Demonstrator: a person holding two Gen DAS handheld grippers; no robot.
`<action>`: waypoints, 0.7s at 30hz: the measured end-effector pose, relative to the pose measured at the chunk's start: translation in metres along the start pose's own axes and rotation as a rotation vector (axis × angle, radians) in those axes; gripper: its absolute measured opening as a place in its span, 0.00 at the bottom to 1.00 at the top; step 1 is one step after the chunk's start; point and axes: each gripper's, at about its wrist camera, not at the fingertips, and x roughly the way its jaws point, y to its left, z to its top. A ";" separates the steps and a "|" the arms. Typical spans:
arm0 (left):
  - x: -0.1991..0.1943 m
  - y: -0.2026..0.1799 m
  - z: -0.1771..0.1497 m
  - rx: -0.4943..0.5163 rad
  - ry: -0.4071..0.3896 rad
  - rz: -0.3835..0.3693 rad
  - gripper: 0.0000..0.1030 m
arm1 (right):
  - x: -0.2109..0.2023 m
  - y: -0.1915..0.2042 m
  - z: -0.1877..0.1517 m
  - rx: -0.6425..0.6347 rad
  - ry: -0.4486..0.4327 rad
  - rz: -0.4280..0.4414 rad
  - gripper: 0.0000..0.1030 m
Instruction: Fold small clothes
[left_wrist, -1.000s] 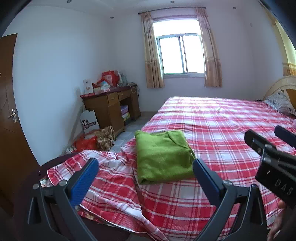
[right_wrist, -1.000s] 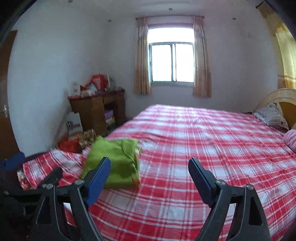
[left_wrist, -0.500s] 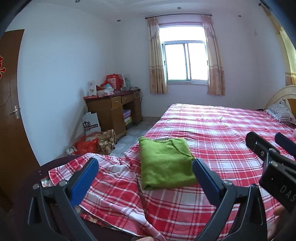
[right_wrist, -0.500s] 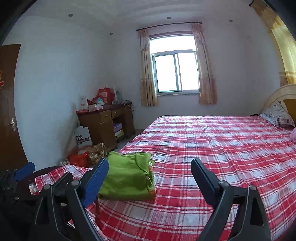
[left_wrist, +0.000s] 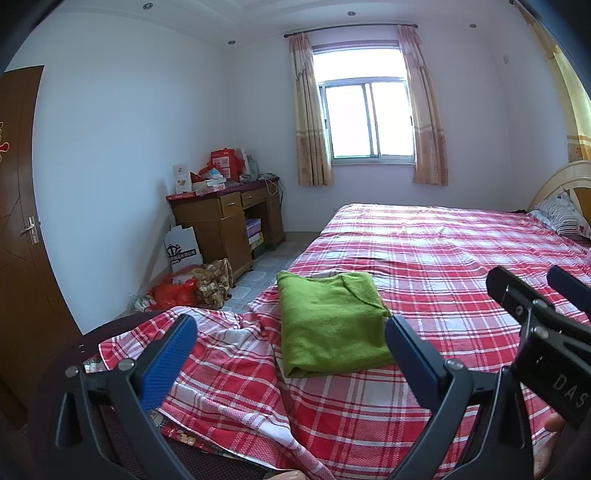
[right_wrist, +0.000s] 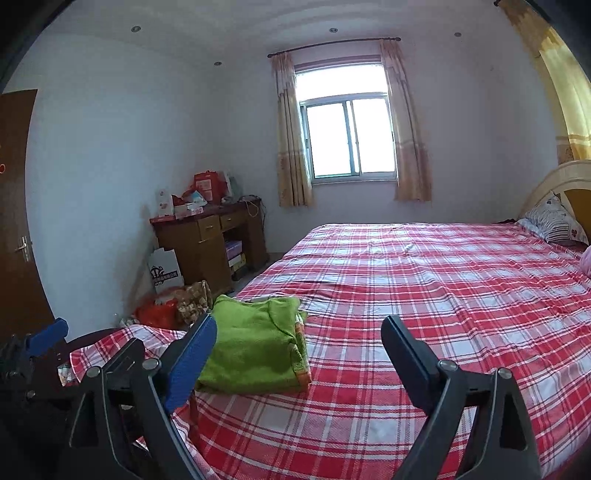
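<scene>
A green garment (left_wrist: 330, 323) lies folded into a flat rectangle near the left edge of the bed with the red plaid sheet (left_wrist: 424, 258). It also shows in the right wrist view (right_wrist: 255, 350), with an orange edge on its right side. My left gripper (left_wrist: 291, 354) is open and empty, held above the bed's near corner, short of the garment. My right gripper (right_wrist: 299, 354) is open and empty, to the right of the garment. The right gripper shows at the right edge of the left wrist view (left_wrist: 535, 314).
A wooden desk (left_wrist: 225, 218) piled with boxes stands against the left wall, with bags (left_wrist: 192, 284) on the floor beside it. A brown door (left_wrist: 18, 221) is at far left. A pillow (left_wrist: 561, 216) and the headboard are at far right. A window (left_wrist: 369, 118) is ahead.
Both grippers have lifted and drawn back from the bed, so the views tilt up. The folded green garment has stayed where it lay. Both grippers stay open.
</scene>
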 end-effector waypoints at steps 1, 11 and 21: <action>0.000 0.000 0.000 -0.001 0.001 0.000 1.00 | 0.000 0.000 0.000 0.001 0.002 0.000 0.89; 0.000 0.000 0.000 -0.001 0.005 -0.001 1.00 | 0.002 -0.002 -0.001 0.005 0.009 -0.003 0.89; 0.003 0.000 -0.001 0.003 0.013 0.001 1.00 | 0.000 -0.005 -0.001 0.014 0.010 -0.003 0.89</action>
